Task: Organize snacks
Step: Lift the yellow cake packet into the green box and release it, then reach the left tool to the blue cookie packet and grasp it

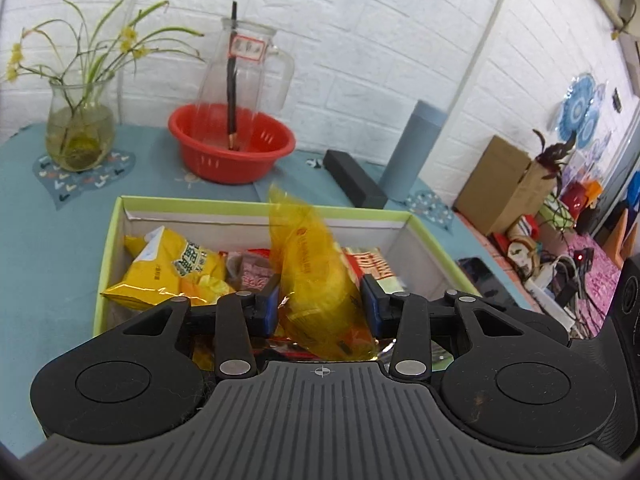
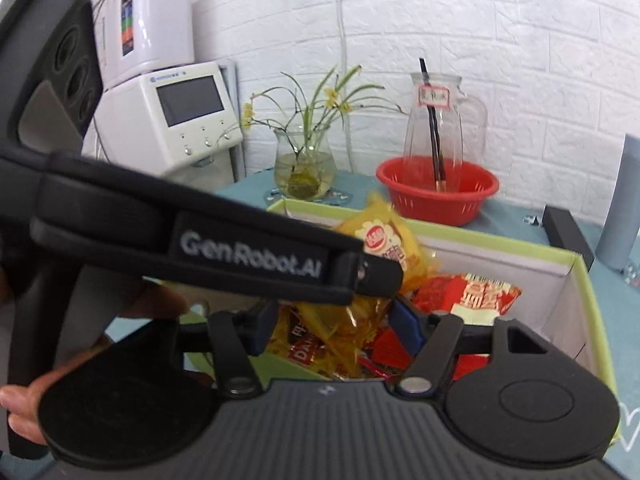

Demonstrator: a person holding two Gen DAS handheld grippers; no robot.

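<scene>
A: Left claw stood part-open over the green-rimmed box; a yellow translucent snack bag stood between its blue pads. Whether the pads pressed on it could not be told.

B: Right claw likewise part-open, with crinkled yellow wrappers between the jaws; grip could not be told. Left tool crossed at 10 o'clock.

A: Progress judged well along: yellow chip bag at 9 o'clock and red packet at 2 o'clock already lay in the box.

B: No loose snacks seen on the teal counter. Remaining, probably: release, tidy.
</scene>
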